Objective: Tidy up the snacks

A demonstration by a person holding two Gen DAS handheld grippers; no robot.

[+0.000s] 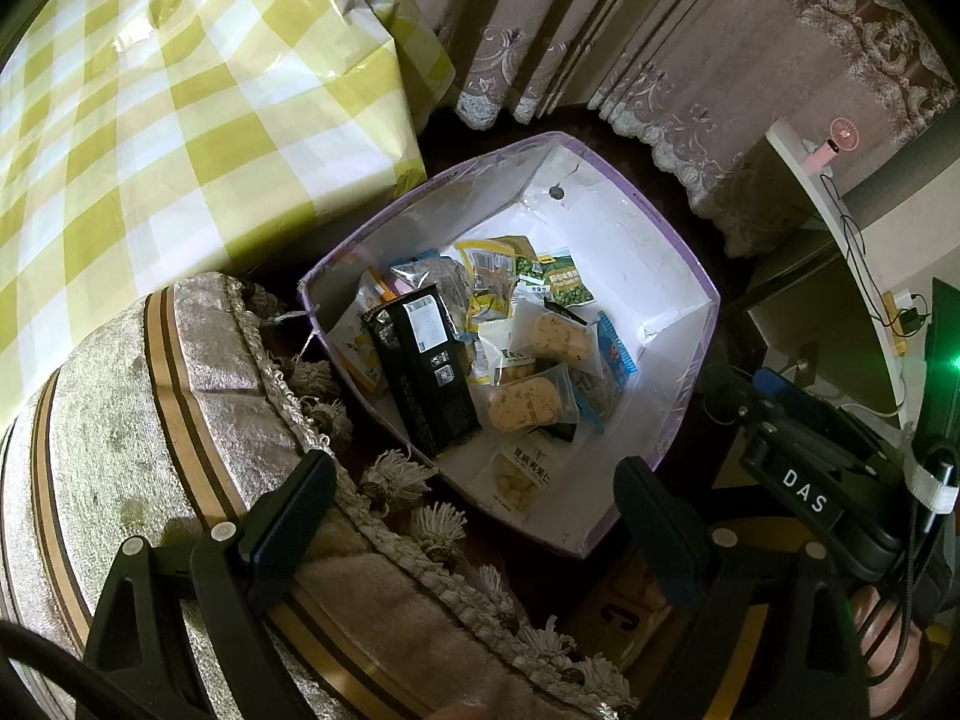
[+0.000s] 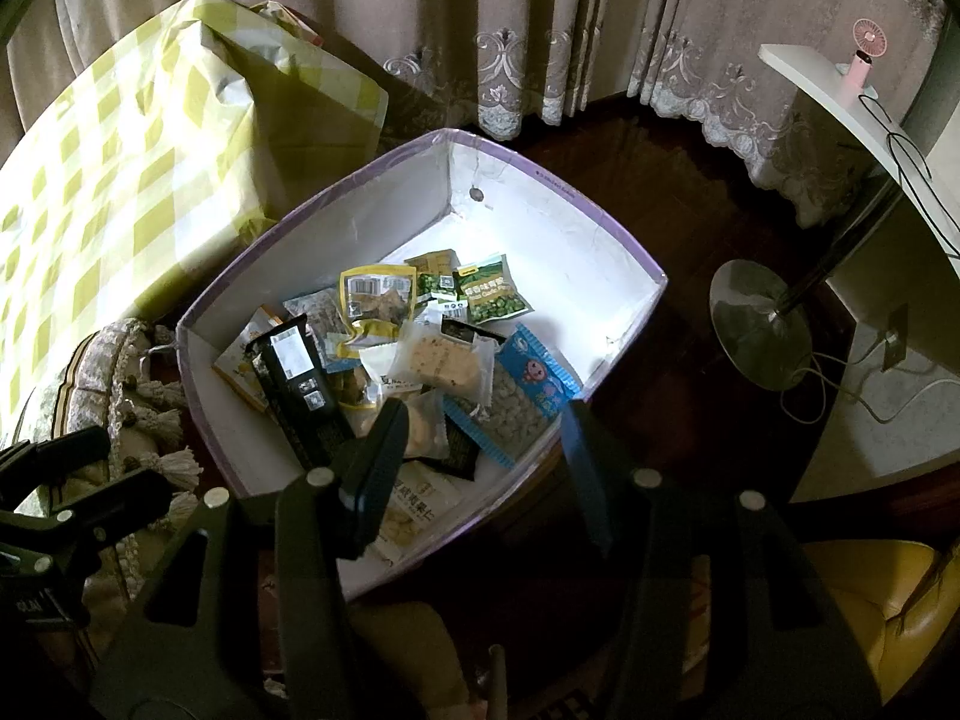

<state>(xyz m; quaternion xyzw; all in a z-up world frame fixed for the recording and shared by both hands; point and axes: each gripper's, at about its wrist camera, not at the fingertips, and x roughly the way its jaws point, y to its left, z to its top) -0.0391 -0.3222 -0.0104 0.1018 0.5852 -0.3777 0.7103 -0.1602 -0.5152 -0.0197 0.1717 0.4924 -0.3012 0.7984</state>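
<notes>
I am in a home: embroidered curtains (image 2: 522,48) hang to the dark wood floor (image 2: 648,192), beside a checked tablecloth (image 1: 150,120) and tasselled cushion (image 1: 150,396).

A table covered by a yellow-and-white checked cloth (image 2: 114,180) is seen at the upper left, and it serves as the landmark here. Just below its near edge, a round cushioned stool (image 1: 150,408) trimmed with tassels is placed. Behind the table and stretching away to its right, heavy mauve curtains (image 2: 528,30) with lace hems are hung down to a dark wooden floor (image 2: 660,192). Far to the right of the table, a white shelf (image 2: 840,96) is seen, with a small pink fan (image 2: 864,54) stood on it. Under that shelf, a round metal stand base (image 2: 759,324) is set on the floor.
</notes>
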